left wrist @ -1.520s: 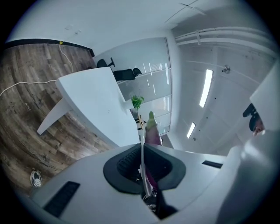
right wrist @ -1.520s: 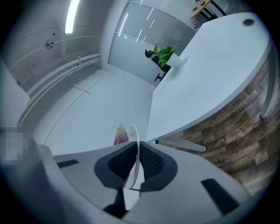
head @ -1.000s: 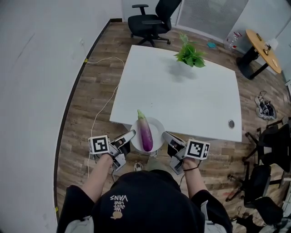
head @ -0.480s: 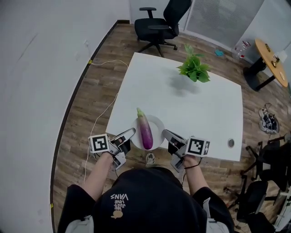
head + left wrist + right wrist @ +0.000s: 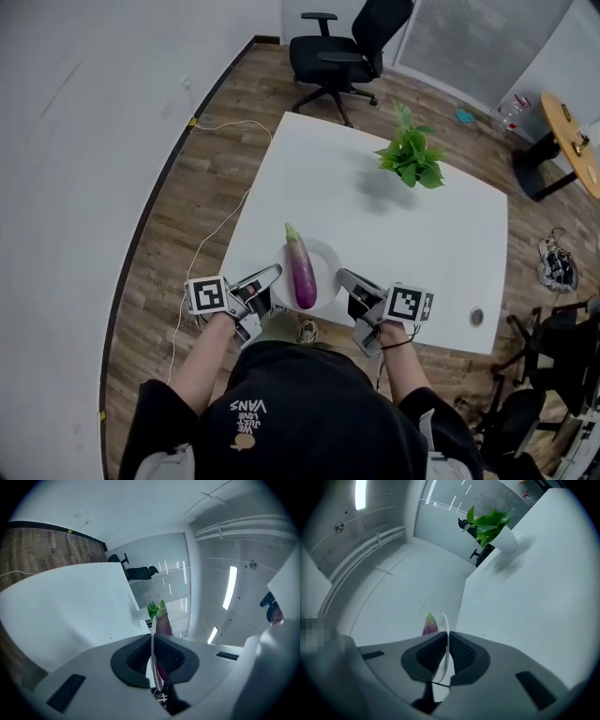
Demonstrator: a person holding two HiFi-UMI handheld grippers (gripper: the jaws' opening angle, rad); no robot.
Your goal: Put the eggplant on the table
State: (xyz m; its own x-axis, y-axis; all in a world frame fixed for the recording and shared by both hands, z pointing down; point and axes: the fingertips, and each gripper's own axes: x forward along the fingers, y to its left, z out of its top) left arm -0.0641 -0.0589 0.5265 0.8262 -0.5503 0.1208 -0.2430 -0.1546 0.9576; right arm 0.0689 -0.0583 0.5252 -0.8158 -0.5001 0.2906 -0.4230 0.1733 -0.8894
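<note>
A purple eggplant (image 5: 301,270) with a green stem lies on a white plate (image 5: 325,259), held just over the near edge of the white table (image 5: 412,234). My left gripper (image 5: 273,276) is shut on the plate's left rim and my right gripper (image 5: 343,279) is shut on its right rim. In the left gripper view the plate's rim (image 5: 153,634) runs edge-on between the pads, with the eggplant (image 5: 163,620) behind it. The right gripper view shows the plate rim (image 5: 447,630) in the pads and the eggplant's tip (image 5: 428,624) past it.
A potted green plant (image 5: 412,157) stands at the table's far side. A black office chair (image 5: 352,47) is beyond the table. A white cable (image 5: 211,239) trails over the wooden floor on the left. More chairs (image 5: 553,366) stand at the right.
Both grippers have carried the plate with the eggplant forward, so it now sits further over the table's near edge. The grips have not changed.
</note>
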